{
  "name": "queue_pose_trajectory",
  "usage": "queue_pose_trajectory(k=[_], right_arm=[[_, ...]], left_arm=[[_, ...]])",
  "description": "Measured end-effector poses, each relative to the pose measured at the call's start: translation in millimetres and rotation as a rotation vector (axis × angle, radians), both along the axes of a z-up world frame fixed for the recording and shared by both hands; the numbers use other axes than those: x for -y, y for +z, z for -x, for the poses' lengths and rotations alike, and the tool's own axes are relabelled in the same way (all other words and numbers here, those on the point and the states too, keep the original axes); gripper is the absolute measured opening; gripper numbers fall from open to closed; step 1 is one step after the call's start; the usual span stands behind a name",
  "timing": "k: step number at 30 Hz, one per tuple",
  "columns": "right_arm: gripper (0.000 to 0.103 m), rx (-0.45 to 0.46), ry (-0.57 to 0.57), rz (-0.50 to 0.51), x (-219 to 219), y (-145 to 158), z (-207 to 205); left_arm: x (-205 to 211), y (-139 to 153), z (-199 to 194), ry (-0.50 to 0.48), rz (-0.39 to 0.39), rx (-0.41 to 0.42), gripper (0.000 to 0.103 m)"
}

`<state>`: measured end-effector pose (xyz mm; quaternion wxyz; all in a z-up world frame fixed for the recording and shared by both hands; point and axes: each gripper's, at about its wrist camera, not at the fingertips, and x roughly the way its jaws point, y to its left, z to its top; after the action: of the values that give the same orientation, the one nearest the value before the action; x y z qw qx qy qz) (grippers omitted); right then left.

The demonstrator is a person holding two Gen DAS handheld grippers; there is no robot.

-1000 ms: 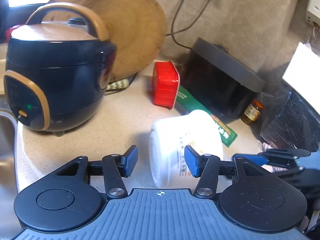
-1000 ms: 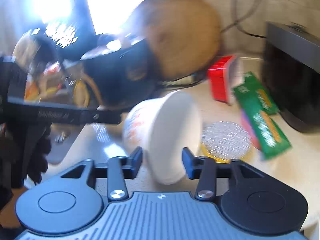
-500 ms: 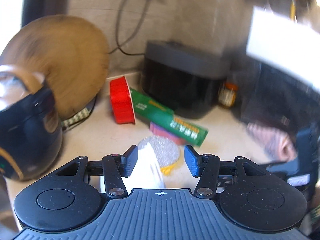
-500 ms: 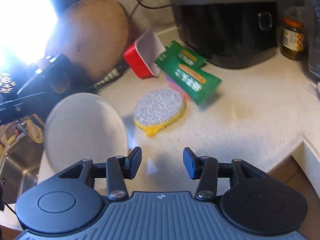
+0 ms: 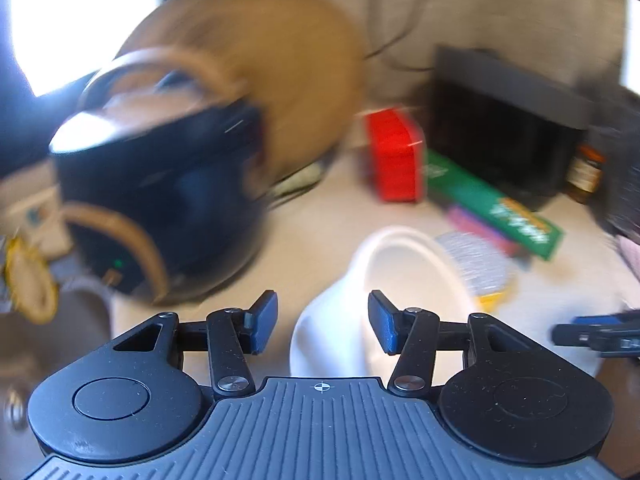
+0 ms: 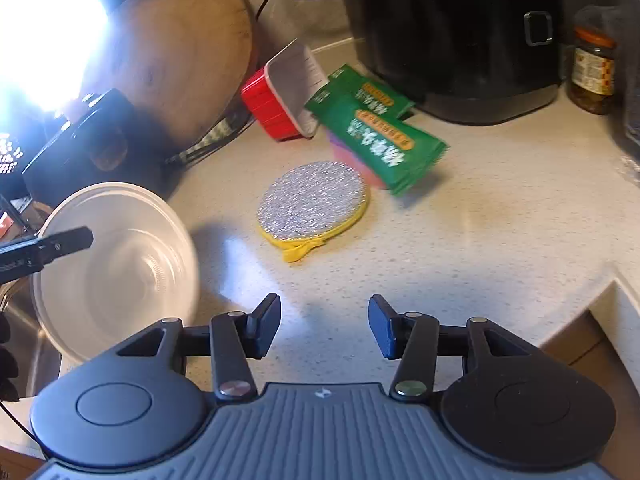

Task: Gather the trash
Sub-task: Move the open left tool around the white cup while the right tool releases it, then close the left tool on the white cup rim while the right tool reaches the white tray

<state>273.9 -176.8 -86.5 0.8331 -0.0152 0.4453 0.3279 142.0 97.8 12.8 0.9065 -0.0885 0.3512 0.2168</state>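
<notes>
The left gripper (image 5: 318,322) has its jaws apart around the wall of the white plastic tub (image 5: 400,300) – whether the pads press it I cannot tell. The right gripper (image 6: 324,326) has just been opening, with nothing between its jaws. Ahead of it lie a round silver-and-yellow scouring pad (image 6: 314,204), green foil sachets (image 6: 380,140) and a red plastic tray (image 6: 286,92) – so most collecting looks still to do.

Ahead of the right gripper (image 6: 324,326), a speckled matt stone-like counter (image 6: 500,232) bears a glittery metallic scrubber (image 6: 312,200), glossy green packets (image 6: 380,140), a smooth white plastic bowl (image 6: 120,264) and a wooden board (image 6: 176,52).
</notes>
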Motion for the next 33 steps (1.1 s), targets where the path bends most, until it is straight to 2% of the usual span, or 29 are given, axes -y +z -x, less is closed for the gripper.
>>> queue_pose_trajectory(k=[7,9,12,14,15,16,18,20,24,25,26,29,30,33], right_arm=[[0.05,-0.033,0.05,0.024,-19,-14,-2],[0.05,-0.008,0.074,0.023,-25,-8,-4],[0.053,0.077,0.11,0.037,-44,13,-21],[0.059,0.146,0.115,0.053,-67,33,-42],[0.06,0.176,0.119,0.051,-81,43,-55],[0.064,0.202,0.121,0.046,-96,54,-69],[0.072,0.236,0.121,0.034,-130,71,-100],[0.073,0.221,0.098,0.022,-166,78,-134],[0.073,0.137,0.006,0.034,-223,61,-189],[0.07,0.105,-0.004,0.038,-232,54,-199],[0.051,0.077,-0.006,0.043,-238,47,-204],[0.012,-0.009,0.071,0.026,-241,37,-195],[0.008,-0.009,0.107,0.031,-240,40,-184],[0.008,0.085,0.255,0.11,-229,52,-133]], left_arm=[[-37,-30,16,0.126,0.125,-0.041,0.055],[-45,-38,18,0.156,0.16,-0.041,0.055],[-57,-48,17,0.181,0.23,-0.033,0.054],[-62,-53,16,0.174,0.275,-0.018,0.042],[-64,-53,17,0.164,0.283,-0.008,0.026],[-65,-53,16,0.151,0.284,0.002,0.018],[-66,-52,18,0.129,0.284,0.022,0.019],[-67,-53,20,0.101,0.307,0.041,0.019],[-66,-54,26,0.073,0.316,0.069,0.015],[-65,-52,26,0.072,0.309,0.067,0.015],[-65,-51,27,0.074,0.302,0.062,0.015],[-68,-47,35,0.091,0.305,0.074,0.014],[-70,-47,37,0.095,0.311,0.083,0.014],[-77,-43,45,0.124,0.302,0.099,0.014]])
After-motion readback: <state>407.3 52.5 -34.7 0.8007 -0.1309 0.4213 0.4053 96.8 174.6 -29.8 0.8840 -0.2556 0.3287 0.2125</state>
